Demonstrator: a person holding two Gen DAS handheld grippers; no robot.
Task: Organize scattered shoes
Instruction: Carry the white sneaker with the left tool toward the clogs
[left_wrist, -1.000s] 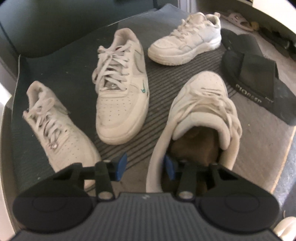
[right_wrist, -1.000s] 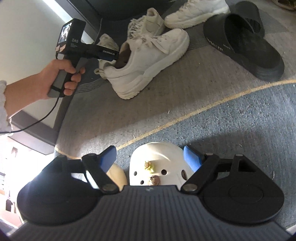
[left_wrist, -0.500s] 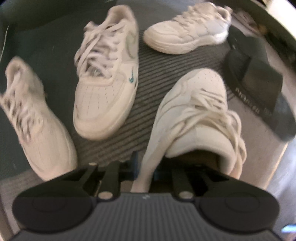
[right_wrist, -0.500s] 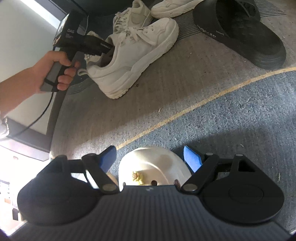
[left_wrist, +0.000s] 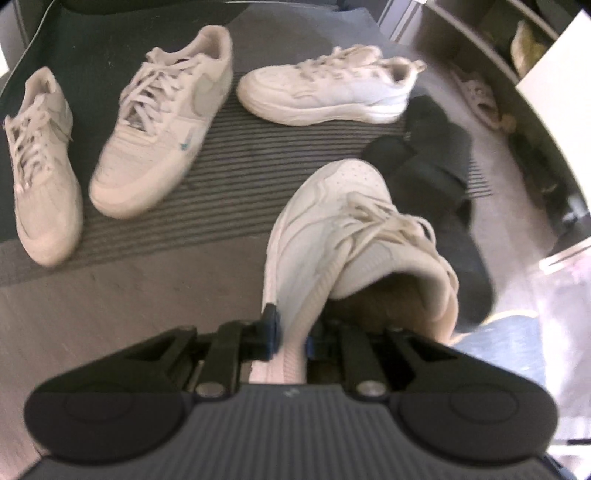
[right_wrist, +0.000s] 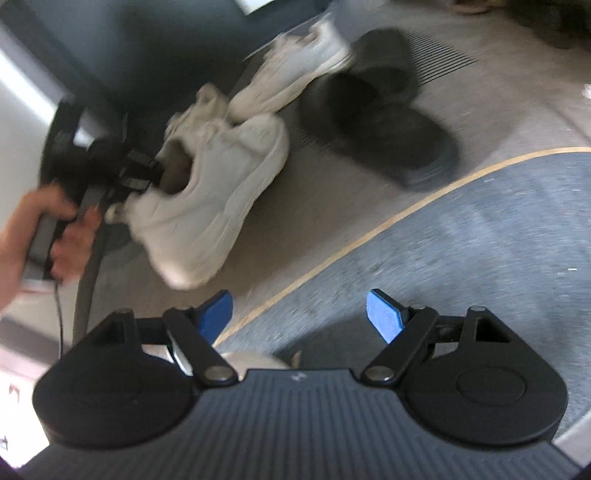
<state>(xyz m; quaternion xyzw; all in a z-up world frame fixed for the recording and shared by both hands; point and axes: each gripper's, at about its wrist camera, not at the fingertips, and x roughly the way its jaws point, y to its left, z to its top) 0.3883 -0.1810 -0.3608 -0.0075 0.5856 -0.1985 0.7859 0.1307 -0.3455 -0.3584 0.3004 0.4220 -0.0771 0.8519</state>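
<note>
The right-wrist view is motion-blurred. The left gripper (left_wrist: 290, 334) pinches the heel collar of 1 white sneaker (left_wrist: 332, 229); 3 more sneakers (left_wrist: 162, 122) lie on the ribbed mat (left_wrist: 280, 151). The right gripper (right_wrist: 300, 314) gapes wide, empty.

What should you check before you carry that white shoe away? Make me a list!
1. Left gripper shut on the chunky white sneaker at its heel-side wall: ok.
2. Sneaker lifted off the floor: cannot tell, though in the right wrist view it looks tilted.
3. Laces clear of the fingers: ok.
4. Right gripper open and free to take another shoe: ok.
5. Black slide sandals apart from the held sneaker: ok.
6. Matching white sneaker lying in view on the striped grey mat: ok.
</note>
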